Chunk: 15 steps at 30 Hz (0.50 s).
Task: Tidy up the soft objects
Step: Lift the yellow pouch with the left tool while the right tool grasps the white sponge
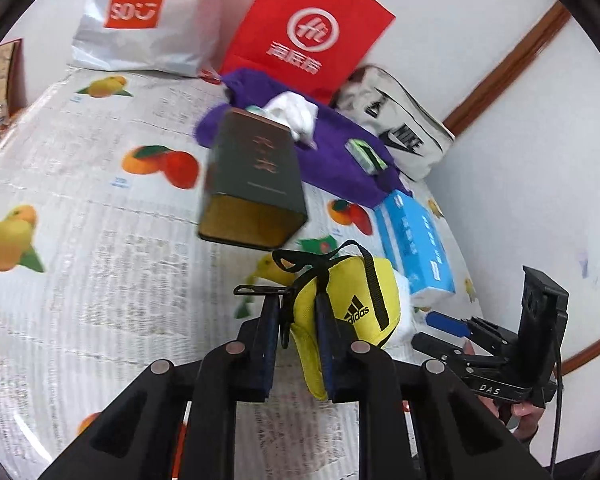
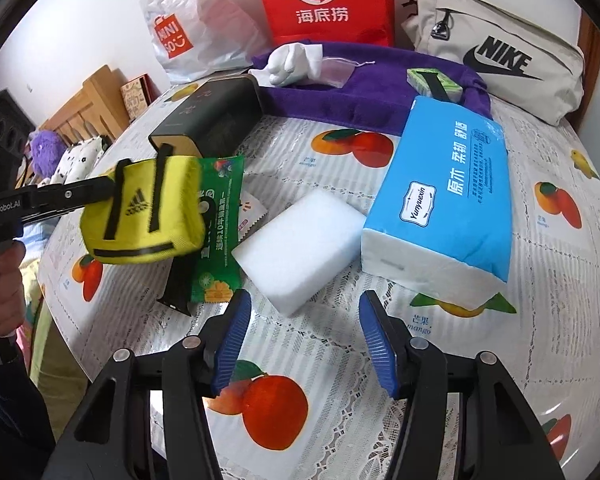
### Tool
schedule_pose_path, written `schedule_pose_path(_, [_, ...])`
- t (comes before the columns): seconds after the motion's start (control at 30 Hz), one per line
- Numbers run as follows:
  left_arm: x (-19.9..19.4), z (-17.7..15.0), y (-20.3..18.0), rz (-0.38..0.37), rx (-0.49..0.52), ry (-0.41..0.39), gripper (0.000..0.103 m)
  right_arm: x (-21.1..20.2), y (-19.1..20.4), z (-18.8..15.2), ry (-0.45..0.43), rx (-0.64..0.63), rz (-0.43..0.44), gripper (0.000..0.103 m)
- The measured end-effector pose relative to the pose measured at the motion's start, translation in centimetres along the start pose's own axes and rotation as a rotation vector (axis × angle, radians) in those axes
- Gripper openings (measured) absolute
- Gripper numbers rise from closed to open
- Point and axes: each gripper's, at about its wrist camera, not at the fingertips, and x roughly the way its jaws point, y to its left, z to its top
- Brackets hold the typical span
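My left gripper is shut on a yellow Adidas pouch and holds it above the table; the pouch also shows in the right wrist view, at the left. My right gripper is open and empty, just in front of a white foam block. A blue tissue pack lies to the right of the block. A purple cloth lies behind, with a white soft item on it. The right gripper shows at the right of the left wrist view.
A dark box lies mid-table. A green snack packet lies under the pouch. A red Haidilao bag, a Miniso bag and a beige Nike bag stand at the back by the wall.
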Motion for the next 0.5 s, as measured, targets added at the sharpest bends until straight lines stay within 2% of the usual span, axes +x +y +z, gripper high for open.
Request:
schedule_pose_path(0.07, [-0.4, 0.0, 0.7, 0.01, -0.014, -0.01, 0.017, 0.2, 0.0, 0.1, -0.003, 0.023, 0.002, 0.063])
schedule_pose_path(0.27, [-0.3, -0.6, 2.2, 0.005, -0.041, -0.002, 0.017, 1.2, 0.7, 0.6, 0.004, 0.099, 0.028, 0.064])
schedule_pose_path(0.5, [-0.1, -0.9, 2.4, -0.012, -0.026, 0.011, 0.017, 2.1, 2.8, 1.3, -0.025, 0.14, -0.052, 0.064])
